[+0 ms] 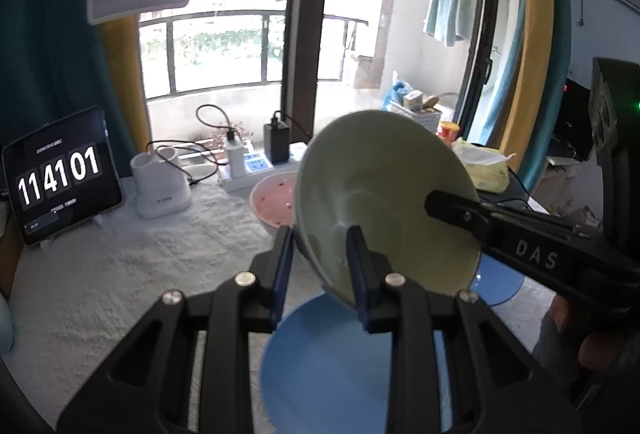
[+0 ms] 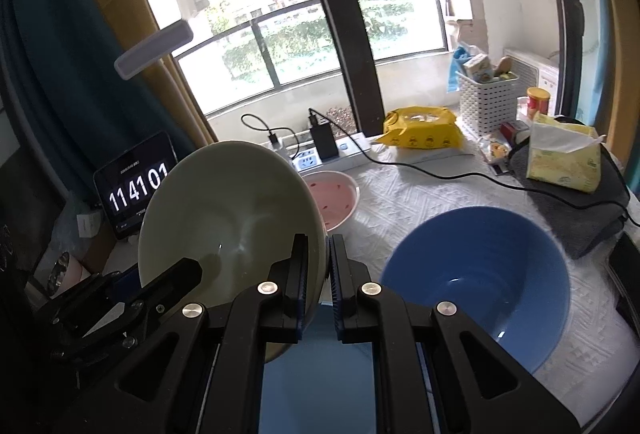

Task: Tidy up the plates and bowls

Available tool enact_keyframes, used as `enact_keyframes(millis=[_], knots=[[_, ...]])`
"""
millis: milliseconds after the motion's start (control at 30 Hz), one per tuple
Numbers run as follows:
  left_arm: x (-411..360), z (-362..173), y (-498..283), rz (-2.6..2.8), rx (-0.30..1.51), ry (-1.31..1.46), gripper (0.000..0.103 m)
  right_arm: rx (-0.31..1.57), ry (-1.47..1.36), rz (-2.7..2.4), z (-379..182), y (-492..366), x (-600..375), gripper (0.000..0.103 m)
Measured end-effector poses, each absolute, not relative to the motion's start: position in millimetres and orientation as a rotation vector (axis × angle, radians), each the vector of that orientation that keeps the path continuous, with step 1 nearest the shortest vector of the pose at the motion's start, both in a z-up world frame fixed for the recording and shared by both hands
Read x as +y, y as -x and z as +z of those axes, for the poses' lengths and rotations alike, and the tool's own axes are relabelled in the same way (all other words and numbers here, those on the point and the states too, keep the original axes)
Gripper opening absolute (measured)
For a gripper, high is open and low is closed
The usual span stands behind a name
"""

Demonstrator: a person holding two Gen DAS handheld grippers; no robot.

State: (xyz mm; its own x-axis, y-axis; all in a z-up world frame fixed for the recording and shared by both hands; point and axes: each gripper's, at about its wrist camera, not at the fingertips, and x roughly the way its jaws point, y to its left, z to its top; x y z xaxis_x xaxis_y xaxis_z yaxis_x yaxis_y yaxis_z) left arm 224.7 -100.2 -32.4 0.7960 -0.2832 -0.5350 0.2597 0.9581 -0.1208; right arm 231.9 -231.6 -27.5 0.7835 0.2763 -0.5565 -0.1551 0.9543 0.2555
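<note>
The counter (image 2: 420, 194) carries a blue bowl (image 2: 476, 282) right of the tilted green bowl (image 2: 228, 218), which hangs in the air over a blue plate (image 1: 332, 362). Both tools pinch the green bowl's rim: left tool (image 1: 320, 270) on the near edge, right tool (image 2: 318, 282) on the side closest to the blue bowl, so that one's nearer.

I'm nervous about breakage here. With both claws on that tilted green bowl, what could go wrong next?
1. The green bowl is held only at its rim by the left claw and the right claw, steeply tilted; uneven pulling could let it slip.
2. It hangs above the blue plate, so a drop could chip both.
3. The blue bowl and pink bowl sit close; a swing might knock them.
</note>
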Motion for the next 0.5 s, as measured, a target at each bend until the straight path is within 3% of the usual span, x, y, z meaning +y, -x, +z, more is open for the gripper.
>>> enact_keyframes(millis=[500], knots=[[-147, -30, -226, -0.361, 0.587, 0.001, 0.028, 0.609, -0.244, 0.171, -27, -217, -282, 0.012]])
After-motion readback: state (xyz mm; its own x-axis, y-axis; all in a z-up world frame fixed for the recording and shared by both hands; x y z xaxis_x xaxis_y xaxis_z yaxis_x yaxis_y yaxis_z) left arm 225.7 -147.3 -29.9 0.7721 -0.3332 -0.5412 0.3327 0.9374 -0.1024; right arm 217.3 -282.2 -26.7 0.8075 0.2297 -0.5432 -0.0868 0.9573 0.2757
